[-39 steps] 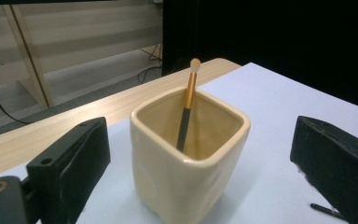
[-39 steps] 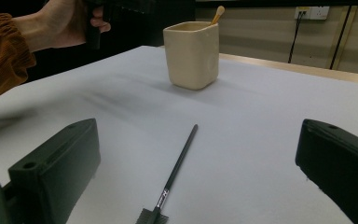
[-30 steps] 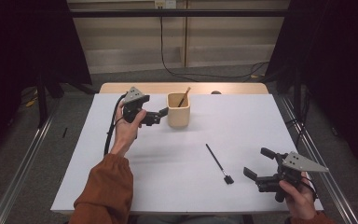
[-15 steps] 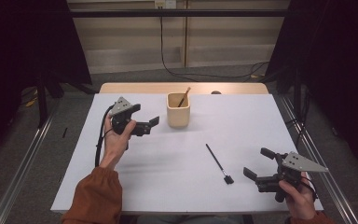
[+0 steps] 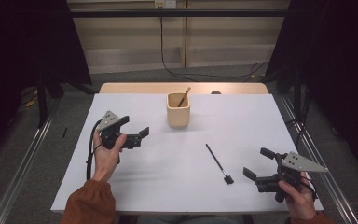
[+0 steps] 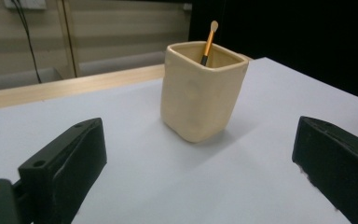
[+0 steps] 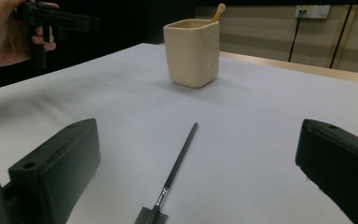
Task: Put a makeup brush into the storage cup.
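Left tongs (image 5: 142, 135) pulled back from beside the cup (image 5: 178, 110) over the last second, now well apart from it, out to the left and nearer the person, held above the counter (image 5: 135, 186), jaws apart and empty. Seen along those jaws in the left gripper view, cup (image 6: 200, 91) ahead, between them but far off. Looks like a drop-off just finished: one orange-handled brush (image 5: 183, 97) standing tilted in the cup, tip above the rim.

Right tongs (image 5: 260, 164) unchanged over that second, low at the near right corner, jaws wide apart, nothing gripped. Black brush (image 5: 218, 163) flat on the counter, between cup and right tongs, bristle end nearest the person, handle pointing away toward the cup. In the right gripper view, brush (image 7: 175, 173) lying straight ahead between the two jaws, not touched. Probably the next piece to pick up and stand in the cup, with the right side better placed for it.

Little in the way: bare white counter around the brush, cup well clear. Thin flat handle likely awkward to pinch off the surface. Cables on the floor beyond the far edge, rails at both sides, no concern.
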Tool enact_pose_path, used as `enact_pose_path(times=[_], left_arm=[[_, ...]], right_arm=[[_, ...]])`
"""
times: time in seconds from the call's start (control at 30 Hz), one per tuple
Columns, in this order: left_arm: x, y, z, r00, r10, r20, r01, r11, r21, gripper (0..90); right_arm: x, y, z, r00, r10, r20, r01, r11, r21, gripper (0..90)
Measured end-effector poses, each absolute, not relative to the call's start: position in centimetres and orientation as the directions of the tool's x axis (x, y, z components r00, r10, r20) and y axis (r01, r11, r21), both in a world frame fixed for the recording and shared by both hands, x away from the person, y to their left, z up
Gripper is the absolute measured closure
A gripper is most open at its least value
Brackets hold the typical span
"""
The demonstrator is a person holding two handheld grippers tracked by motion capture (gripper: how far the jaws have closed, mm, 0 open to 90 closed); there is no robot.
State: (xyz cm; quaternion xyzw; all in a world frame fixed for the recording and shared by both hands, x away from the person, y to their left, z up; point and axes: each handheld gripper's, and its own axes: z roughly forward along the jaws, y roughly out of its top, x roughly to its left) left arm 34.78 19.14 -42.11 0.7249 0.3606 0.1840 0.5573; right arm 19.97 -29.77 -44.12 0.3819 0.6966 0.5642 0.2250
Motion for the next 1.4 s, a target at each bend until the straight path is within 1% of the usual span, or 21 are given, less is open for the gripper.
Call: enact_pose_path(times=[0.03,0.13,0.23,0.3,0.33,0.5,0.57,0.6,0.73,0.87,1.03,1.13,1.2,1.4], left_arm=[[34.5,19.2,-42.0,0.67,0.73,-0.134,0.31,-0.111,0.944,2.6],[33.6,19.0,-41.9,0.696,0.713,-0.078,0.263,-0.152,0.953,2.2],[32.8,19.1,-41.7,0.699,0.709,-0.087,0.25,-0.129,0.959,2.4],[32.4,19.1,-41.9,0.69,0.72,-0.066,0.241,-0.143,0.96,2.7],[32.1,19.2,-42.0,0.69,0.719,-0.082,0.253,-0.134,0.958,2.8],[30.8,19.9,-41.9,0.681,0.725,-0.105,0.26,-0.105,0.96,3.3],[30.3,20.3,-41.8,0.673,0.734,-0.095,0.25,-0.105,0.962,3.4],[30.0,20.5,-41.9,0.67,0.734,-0.11,0.259,-0.092,0.962,3.2],[29.1,21.3,-42.3,0.663,0.738,-0.122,0.276,-0.089,0.957,2.2],[28.4,21.8,-42.5,0.663,0.744,-0.086,0.262,-0.122,0.957,2.3],[27.0,22.1,-42.6,0.682,0.729,-0.064,0.253,-0.153,0.955,2.2],[26.1,22.3,-42.9,0.675,0.732,-0.094,0.27,-0.127,0.954,2.3],[25.5,22.6,-42.9,0.671,0.736,-0.087,0.267,-0.13,0.955,2.4],[25.1,23.4,-43.5,0.68,0.725,-0.109,0.27,-0.11,0.957,2.7]], right_arm=[[20.0,-29.7,-44.1,-0.608,0.785,0.116,0.279,0.074,0.958,0.0],[19.9,-29.5,-44.1,-0.618,0.778,0.111,0.276,0.083,0.958,0.0],[20.0,-29.5,-44.1,-0.614,0.781,0.114,0.28,0.08,0.957,0.0],[20.0,-29.6,-44.1,-0.613,0.782,0.115,0.278,0.077,0.957,0.0],[19.9,-29.6,-44.1,-0.611,0.783,0.116,0.278,0.075,0.958,0.0],[20.0,-29.6,-44.1,-0.615,0.78,0.115,0.277,0.077,0.958,0.0],[20.1,-29.5,-44.1,-0.615,0.78,0.116,0.277,0.076,0.958,0.0],[20.1,-29.5,-44.1,-0.612,0.781,0.12,0.279,0.071,0.958,0.0],[20.1,-29.6,-44.1,-0.607,0.785,0.127,0.281,0.063,0.958,0.0],[20.4,-29.5,-44.1,-0.604,0.786,0.13,0.284,0.06,0.957,0.0],[20.5,-29.4,-44.2,-0.6,0.789,0.134,0.287,0.056,0.956,0.0],[20.3,-29.6,-44.1,-0.598,0.792,0.126,0.279,0.058,0.958,0.0],[20.2,-29.6,-44.1,-0.594,0.794,0.127,0.28,0.057,0.958,0.0],[20.0,-29.7,-44.0,-0.592,0.795,0.13,0.282,0.053,0.958,0.0]])
